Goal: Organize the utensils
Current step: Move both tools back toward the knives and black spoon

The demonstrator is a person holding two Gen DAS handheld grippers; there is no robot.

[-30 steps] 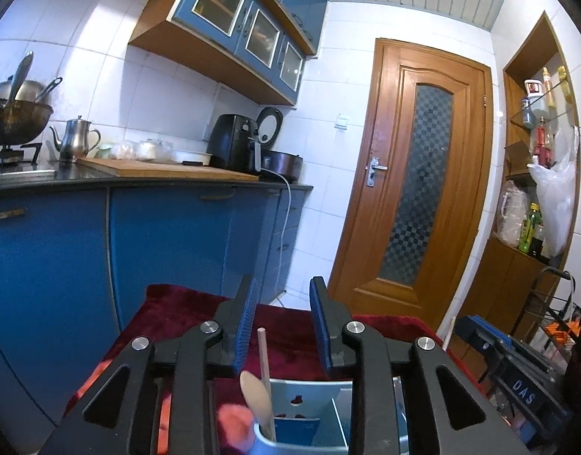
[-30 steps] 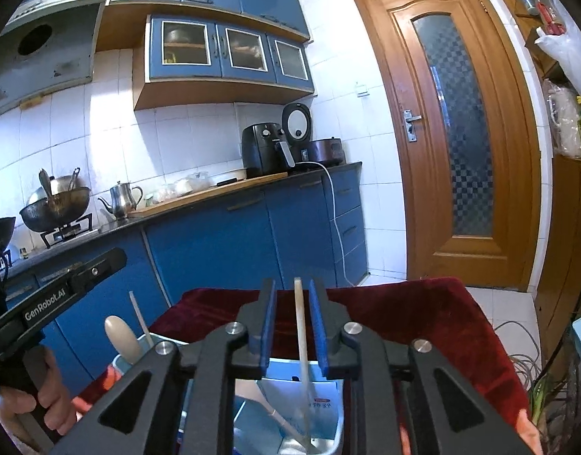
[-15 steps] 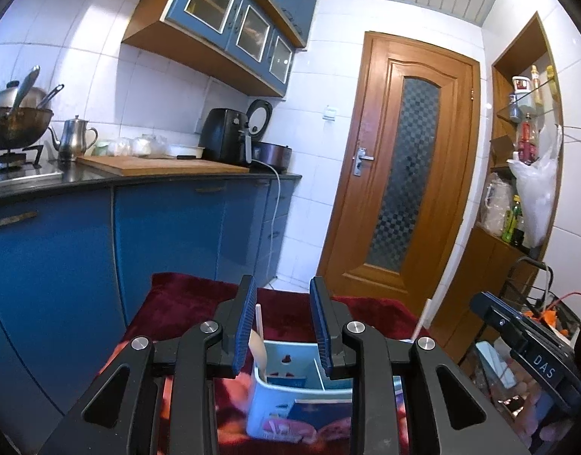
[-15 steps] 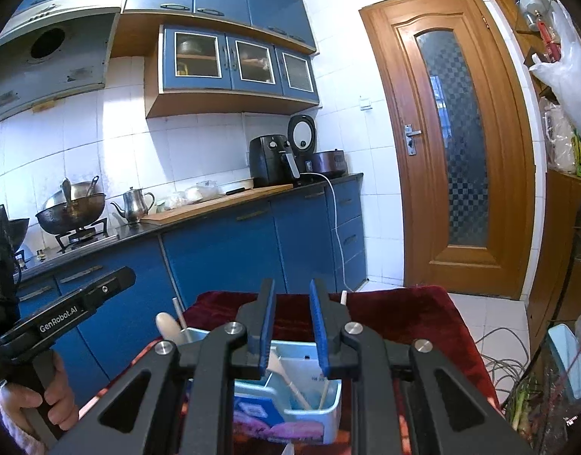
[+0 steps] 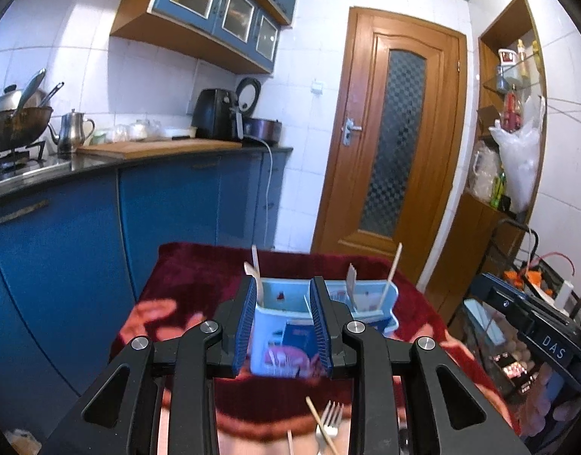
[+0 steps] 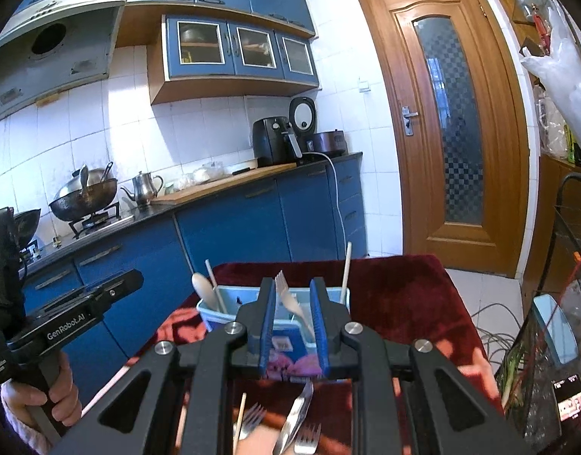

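A light blue utensil holder (image 5: pixel 290 318) (image 6: pixel 222 313) stands on a dark red cloth (image 5: pixel 199 276) (image 6: pixel 396 288). In it stand a wooden spoon (image 6: pixel 201 286), a wooden fork (image 6: pixel 284 290) and pale chopsticks (image 5: pixel 390 275) (image 6: pixel 345 269). Metal forks (image 6: pixel 296 415) (image 5: pixel 328 422) and a chopstick (image 5: pixel 318 422) lie on the cloth near me. My left gripper (image 5: pixel 282 326) is open and empty, just in front of the holder. My right gripper (image 6: pixel 292 331) is open and empty, held back from the holder above the loose forks.
Blue kitchen cabinets and a counter (image 5: pixel 150 151) run along the left, with a wok (image 6: pixel 83 197) and kettle (image 6: pixel 142 187). A wooden door (image 5: pixel 396 132) is behind the table. A wire rack (image 6: pixel 570 265) stands at the right.
Both grippers have pulled back and up from the holder. A second ago the right gripper was around a chopstick; it now stands in the holder and the jaws are empty. Loose forks have come into view.
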